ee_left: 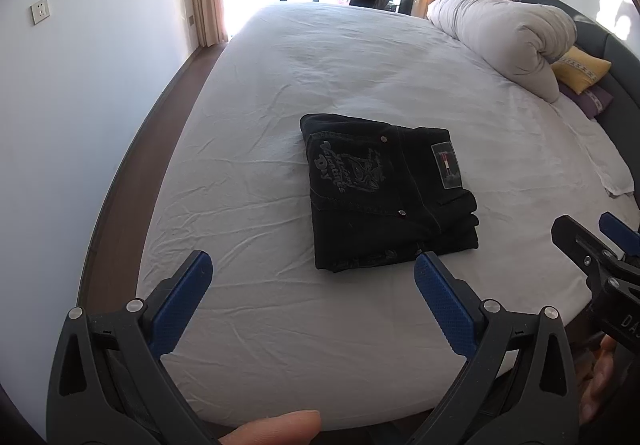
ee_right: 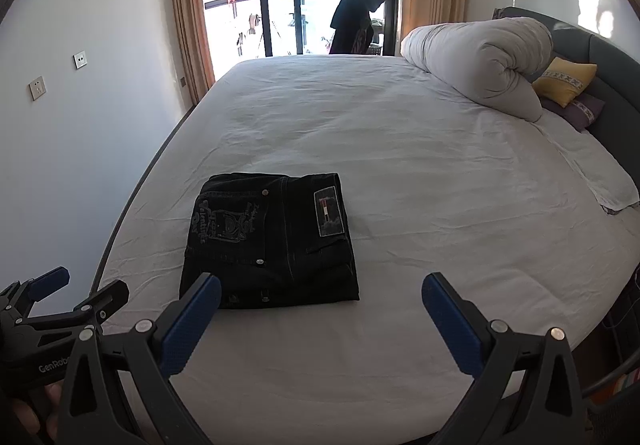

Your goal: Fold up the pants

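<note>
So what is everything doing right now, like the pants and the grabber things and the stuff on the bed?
pants: folded into a flat stack, lying on the bed sheet, nothing touching them
left gripper: fingers wide open, empty
right gripper: fingers wide open, empty
duvet: rolled up at the head end
yellow pillow: propped against the headboard
curtains: pulled aside

Black pants (ee_left: 384,193) folded into a compact, roughly square stack, lying flat on the white bed sheet (ee_left: 360,65), toward the near-left part of the bed. Back side up: grey embroidered pocket graphic (ee_left: 348,171) on left, rectangular waistband patch (ee_left: 446,165) on right, metal rivets visible. Layered fold edges show along the near and right sides.
</note>
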A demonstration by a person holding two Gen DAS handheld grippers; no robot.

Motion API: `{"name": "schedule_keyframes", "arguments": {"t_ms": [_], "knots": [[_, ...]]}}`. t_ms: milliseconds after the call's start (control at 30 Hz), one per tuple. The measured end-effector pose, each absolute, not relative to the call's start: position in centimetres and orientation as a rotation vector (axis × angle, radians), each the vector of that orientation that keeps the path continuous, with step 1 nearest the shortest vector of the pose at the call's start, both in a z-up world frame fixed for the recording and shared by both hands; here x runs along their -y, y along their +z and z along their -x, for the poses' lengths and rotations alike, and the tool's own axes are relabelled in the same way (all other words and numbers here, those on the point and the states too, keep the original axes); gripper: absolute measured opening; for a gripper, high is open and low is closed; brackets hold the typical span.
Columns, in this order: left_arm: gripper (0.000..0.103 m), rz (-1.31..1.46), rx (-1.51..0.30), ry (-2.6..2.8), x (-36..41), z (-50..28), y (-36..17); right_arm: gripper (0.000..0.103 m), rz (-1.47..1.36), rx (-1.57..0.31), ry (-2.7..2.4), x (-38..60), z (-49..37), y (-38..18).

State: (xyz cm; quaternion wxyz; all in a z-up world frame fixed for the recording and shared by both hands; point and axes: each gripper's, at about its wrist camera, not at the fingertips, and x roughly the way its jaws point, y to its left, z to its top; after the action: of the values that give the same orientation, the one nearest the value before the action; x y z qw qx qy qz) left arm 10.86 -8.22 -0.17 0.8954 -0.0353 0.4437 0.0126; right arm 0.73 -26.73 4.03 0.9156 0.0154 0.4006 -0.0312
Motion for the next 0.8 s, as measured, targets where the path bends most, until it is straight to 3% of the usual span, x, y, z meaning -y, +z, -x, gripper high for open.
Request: {"name": "schedule_keyframes", "arguments": {"t_ms": [800], "knots": [[0.103, 0.073, -0.928, 0.028, 8.36, -11.06, -0.77, 0.103, -0.037, -0.848, -0.06, 26.75, -1.1, 3.31]]}}
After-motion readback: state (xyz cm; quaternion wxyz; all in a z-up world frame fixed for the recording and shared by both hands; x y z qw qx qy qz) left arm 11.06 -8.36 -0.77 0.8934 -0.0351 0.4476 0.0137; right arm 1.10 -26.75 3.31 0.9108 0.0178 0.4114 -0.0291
